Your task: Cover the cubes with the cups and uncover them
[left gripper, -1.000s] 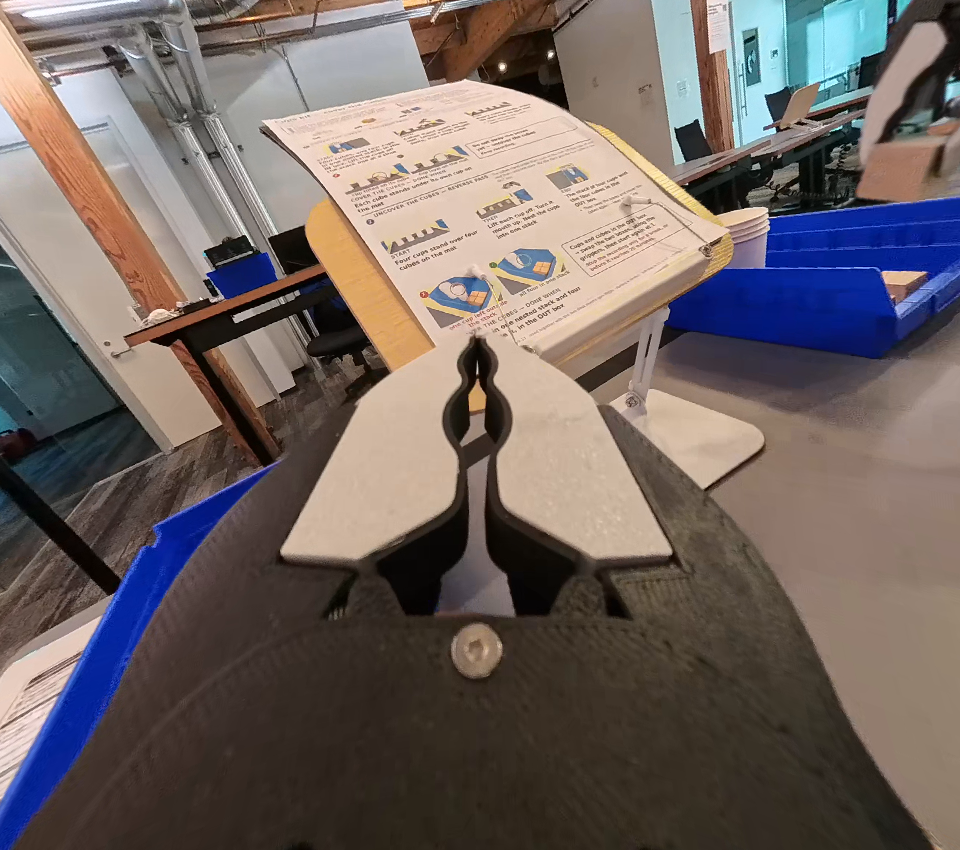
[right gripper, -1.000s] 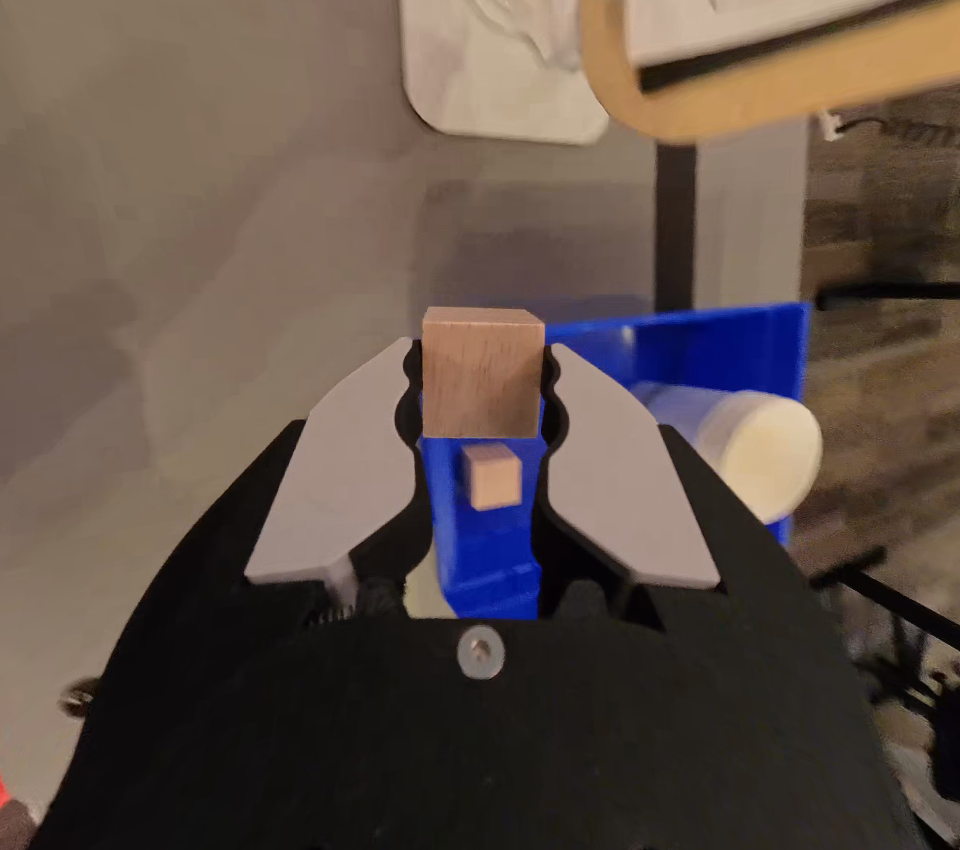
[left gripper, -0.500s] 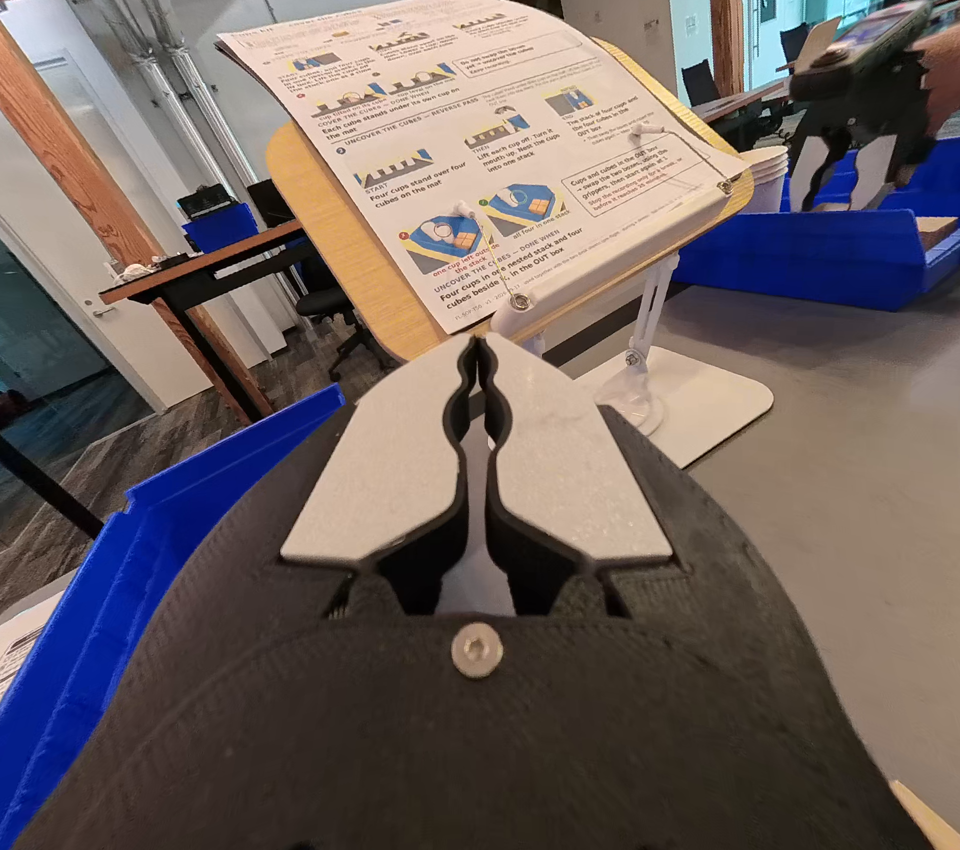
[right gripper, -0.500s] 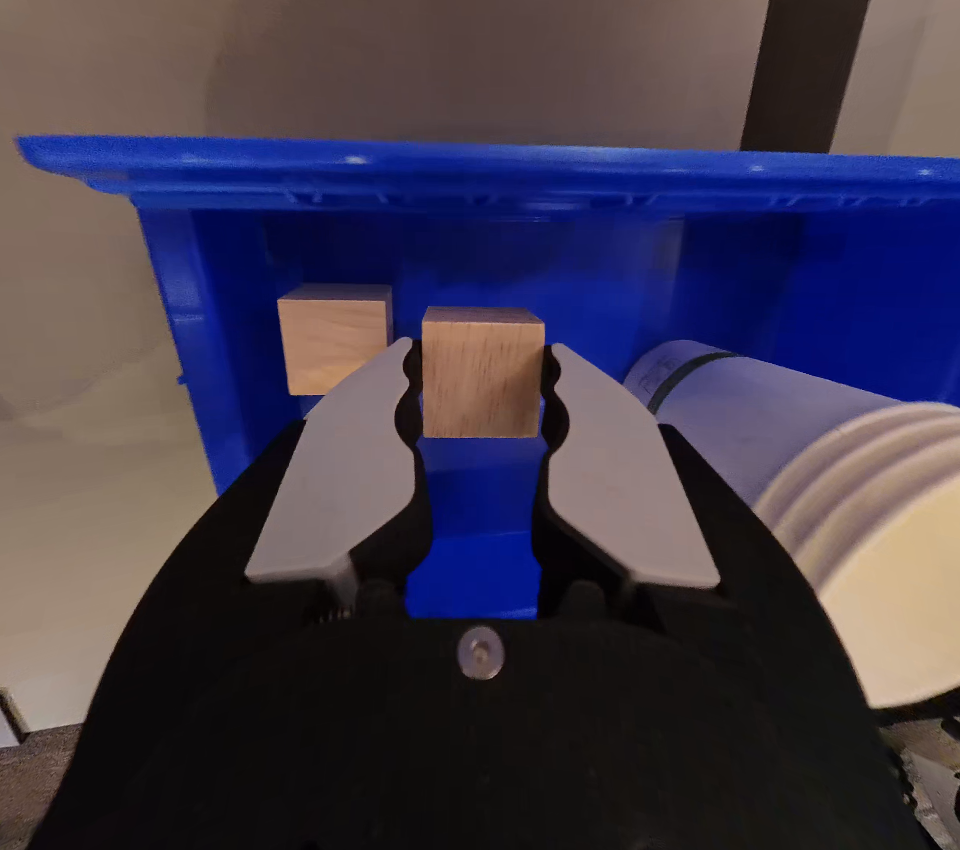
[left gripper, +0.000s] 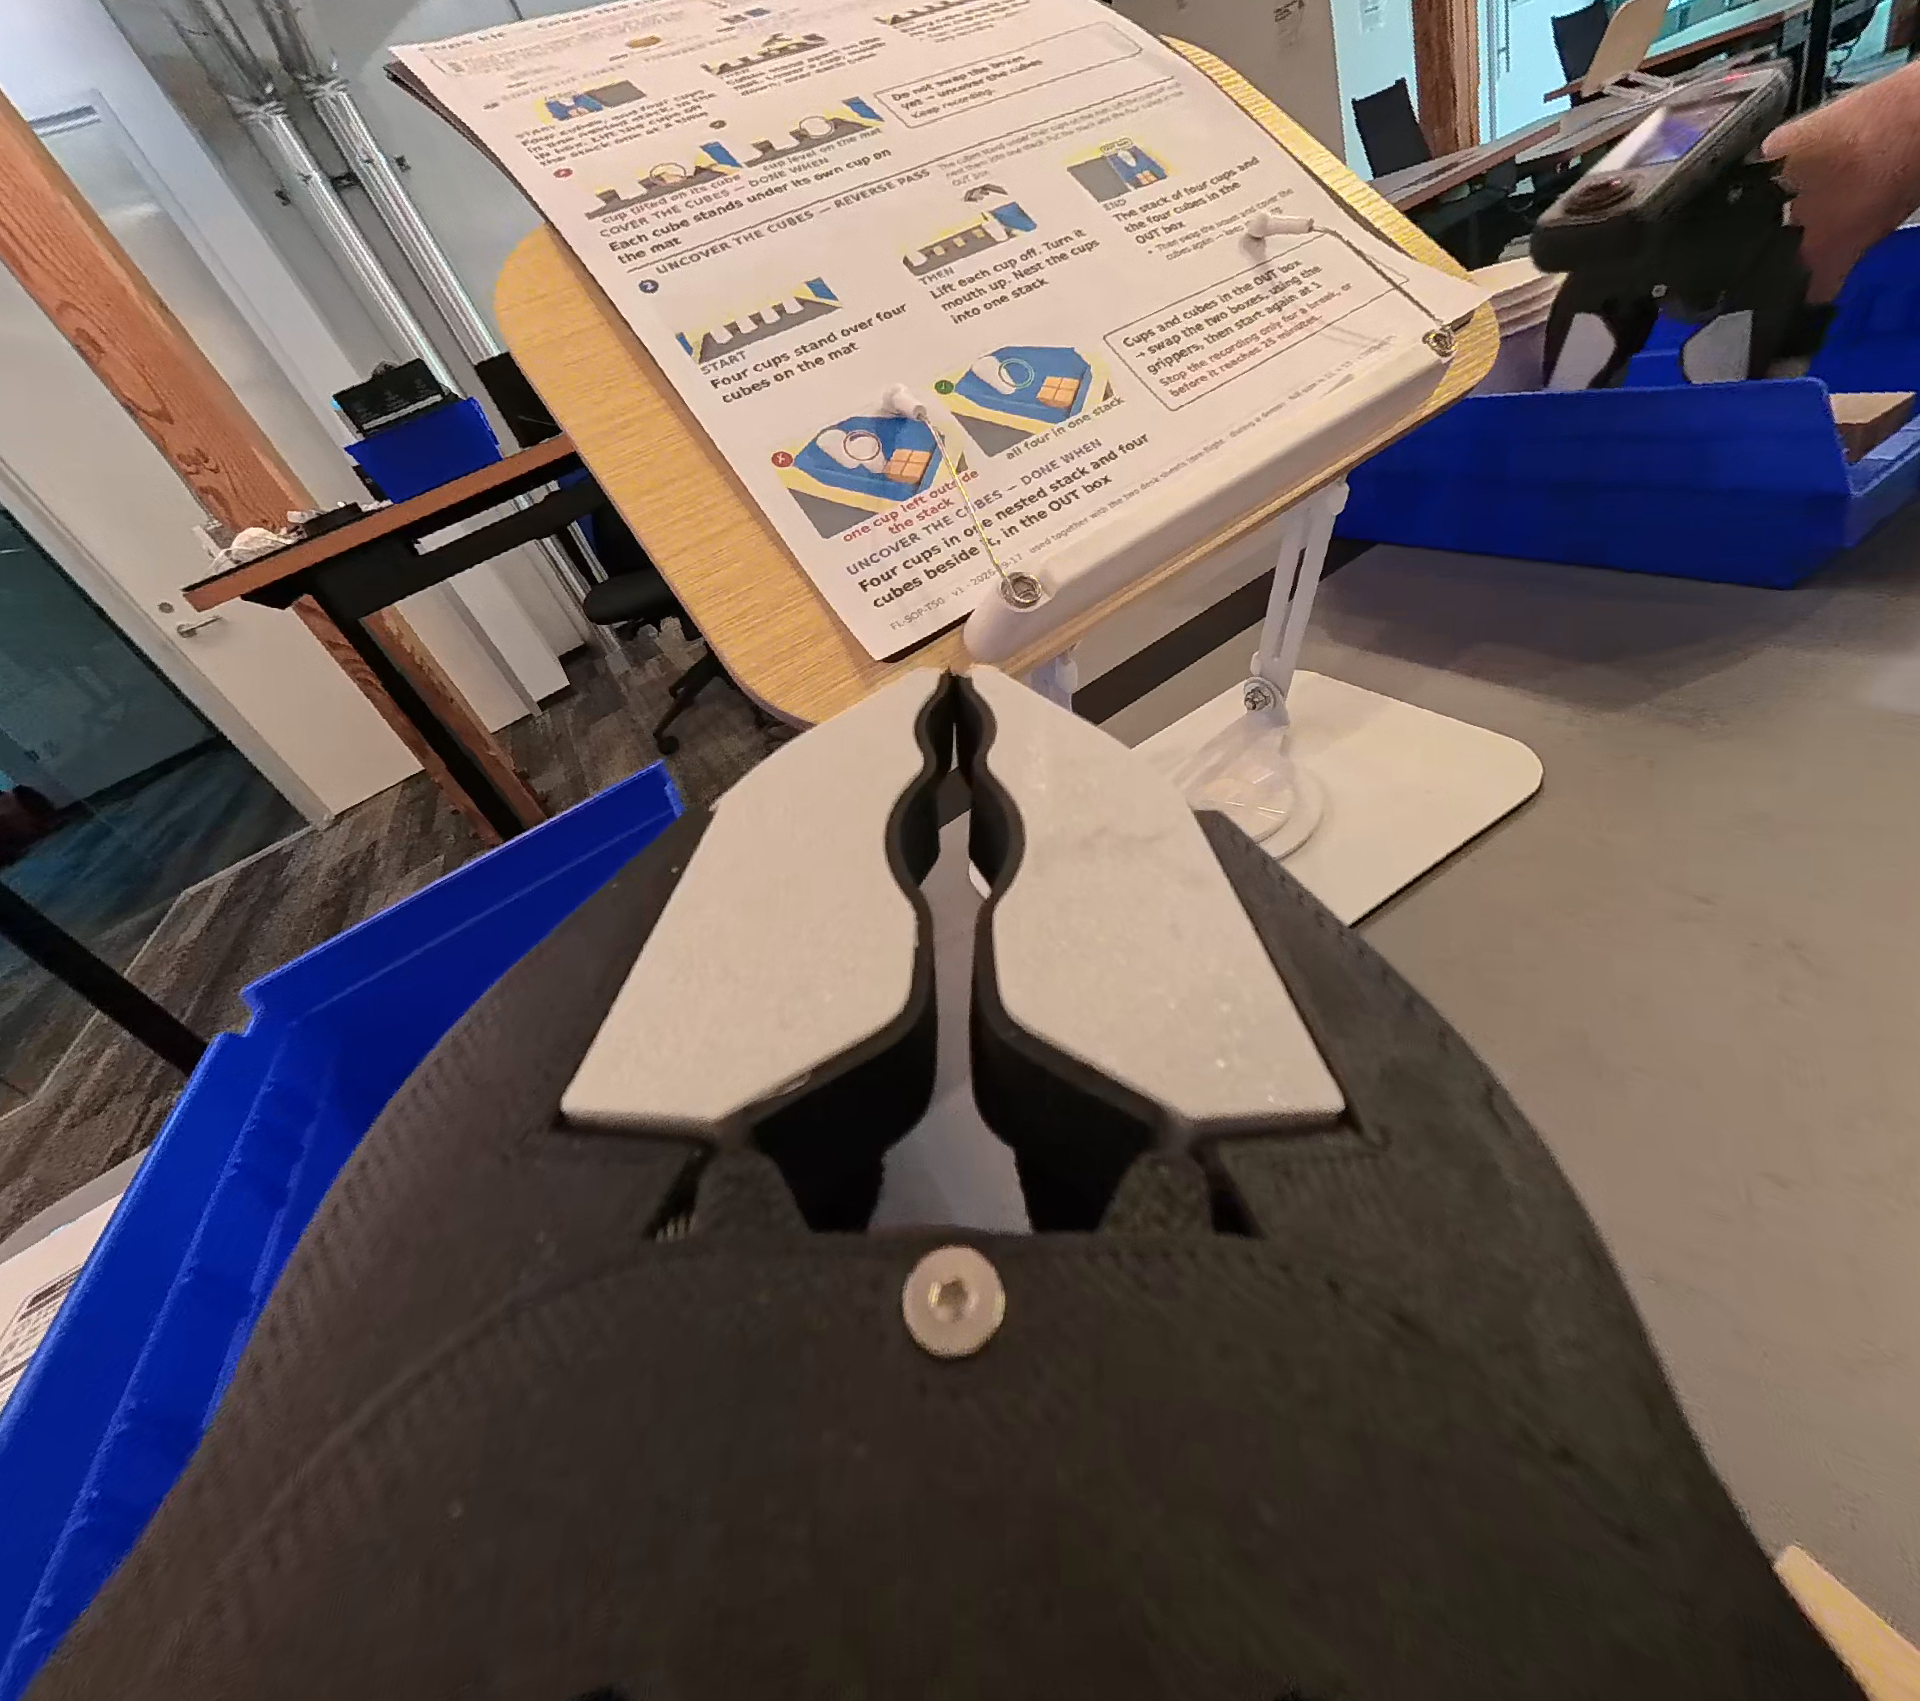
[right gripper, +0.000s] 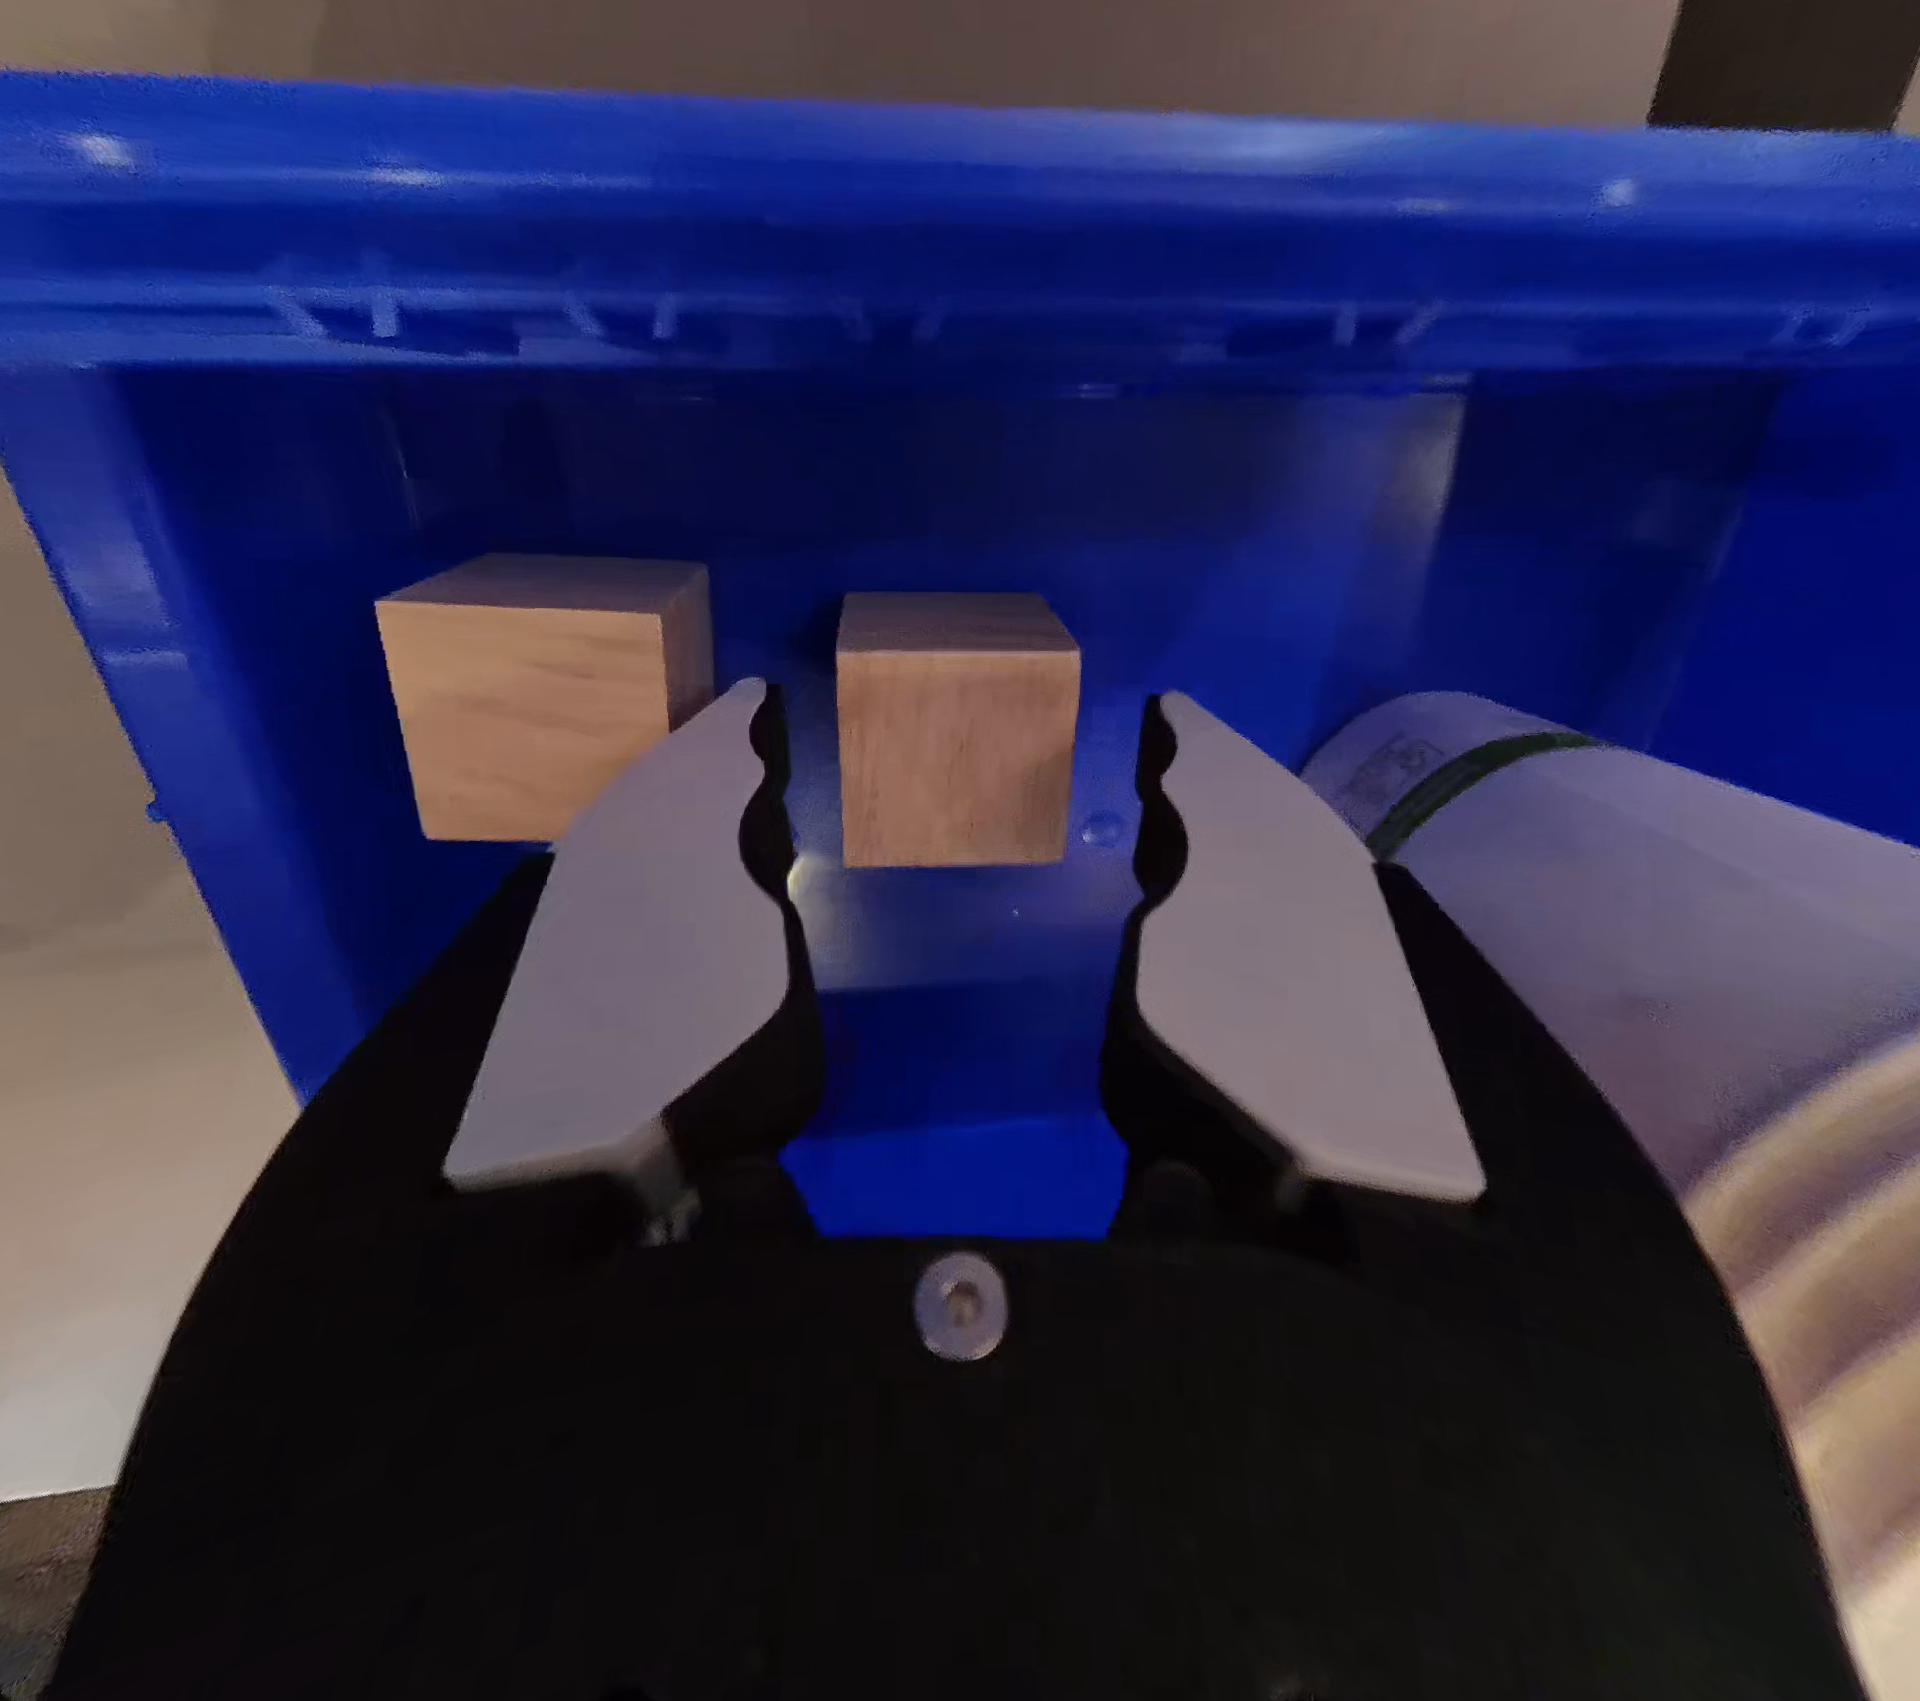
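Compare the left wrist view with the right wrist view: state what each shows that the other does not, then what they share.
Only the left wrist view shows the instruction sheet on its wooden stand, the shut left gripper, a second blue bin beside it, and the office behind. Only the right wrist view shows two wooden cubes lying apart inside a bin, with the jaws spread on either side of the nearer cube without touching it. Both show the right gripper, the stack of cups, that blue bin and the grey table.

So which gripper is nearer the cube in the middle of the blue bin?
Right gripper: open, straddling that cube. Left gripper is shut, far off by the document stand.
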Demonstrator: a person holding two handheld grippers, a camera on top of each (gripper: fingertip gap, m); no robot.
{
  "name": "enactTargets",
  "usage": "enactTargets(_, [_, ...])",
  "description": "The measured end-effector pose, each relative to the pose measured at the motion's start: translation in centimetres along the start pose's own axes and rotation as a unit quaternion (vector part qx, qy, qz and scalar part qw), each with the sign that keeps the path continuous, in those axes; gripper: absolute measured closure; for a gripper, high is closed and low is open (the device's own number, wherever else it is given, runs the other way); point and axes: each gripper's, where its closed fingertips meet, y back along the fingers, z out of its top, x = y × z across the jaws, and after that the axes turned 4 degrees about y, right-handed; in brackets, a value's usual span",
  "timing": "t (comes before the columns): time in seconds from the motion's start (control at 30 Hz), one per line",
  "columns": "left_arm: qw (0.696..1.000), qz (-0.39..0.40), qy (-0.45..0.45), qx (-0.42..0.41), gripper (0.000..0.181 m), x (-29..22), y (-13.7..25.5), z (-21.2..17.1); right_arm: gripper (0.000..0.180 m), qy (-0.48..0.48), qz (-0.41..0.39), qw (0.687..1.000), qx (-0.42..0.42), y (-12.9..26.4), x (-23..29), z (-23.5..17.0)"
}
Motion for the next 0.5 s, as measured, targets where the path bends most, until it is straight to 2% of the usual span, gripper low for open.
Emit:
enactTargets(0.07, [1.0,-0.002,0.002,-0.001,0.181,0.0,0.0,0.0,0.118,0.001,-0.026,1.0,-0.01,1.8,-0.4,0.2])
enactTargets(0.17, [1.0,0.0,0.004,-0.003,0.181,0.1,0.1,0.1,0.126,0.012,-0.094,0.994,-0.046,7.3,-0.1,2.4])
enactTargets(0.3, [1.0,0.001,0.009,-0.007,0.181,0.1,0.1,0.2,0.123,0.048,-0.144,0.982,-0.112,14.1,4.3,9.2])
enactTargets(0.37, [1.0,0.001,0.008,-0.008,0.181,0.1,0.1,0.3,0.122,0.055,-0.153,0.976,-0.147,15.1,7.1,13.5])
enactTargets(0.47, [1.0,0.003,0.007,-0.016,0.181,0.1,0.4,0.8,0.125,0.046,-0.122,0.965,-0.229,14.2,12.1,20.7])
enactTargets(0.5, [1.0,0.004,0.006,-0.019,0.181,0.1,0.5,1.0,0.121,0.043,-0.099,0.961,-0.253,13.3,13.8,23.1])
